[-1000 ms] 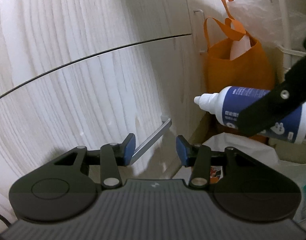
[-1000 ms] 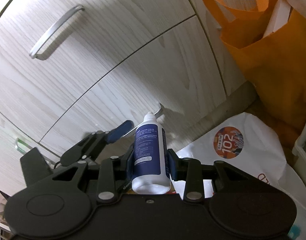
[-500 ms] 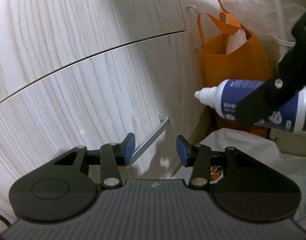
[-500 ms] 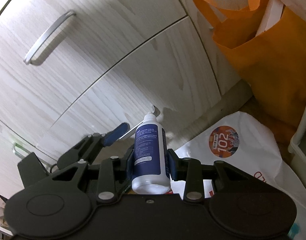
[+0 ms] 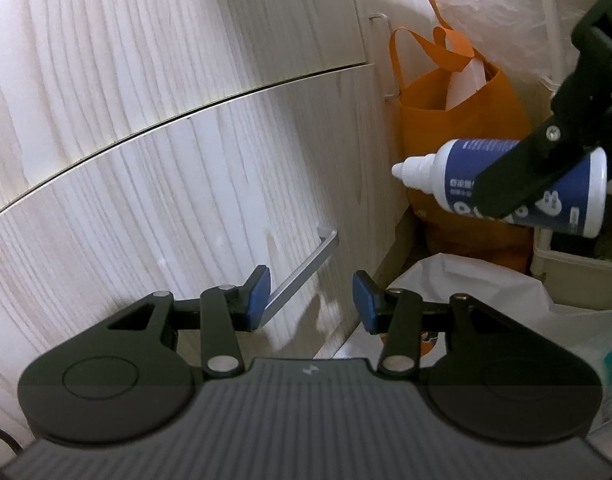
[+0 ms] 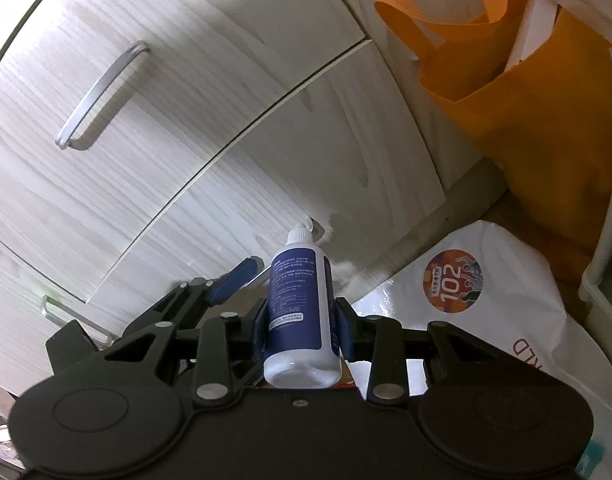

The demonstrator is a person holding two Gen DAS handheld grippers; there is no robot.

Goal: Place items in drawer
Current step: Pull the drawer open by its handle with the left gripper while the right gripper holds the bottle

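Bottle [image 6: 300, 312] clamped in right gripper [image 6: 302, 332], held near, right of lower drawer [image 5: 178, 216]. Left gripper [image 5: 311, 300] spread wide at drawer handle [image 5: 302, 272], empty. Drawer front shut; bottle outside. Opening and placing remain.

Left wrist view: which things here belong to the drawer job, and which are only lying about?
Belonging to the job:
- lower drawer and its handle
- bottle, held in the right tongs
- left tongs, open at the handle

Lying about:
- orange bag
- white plastic bag
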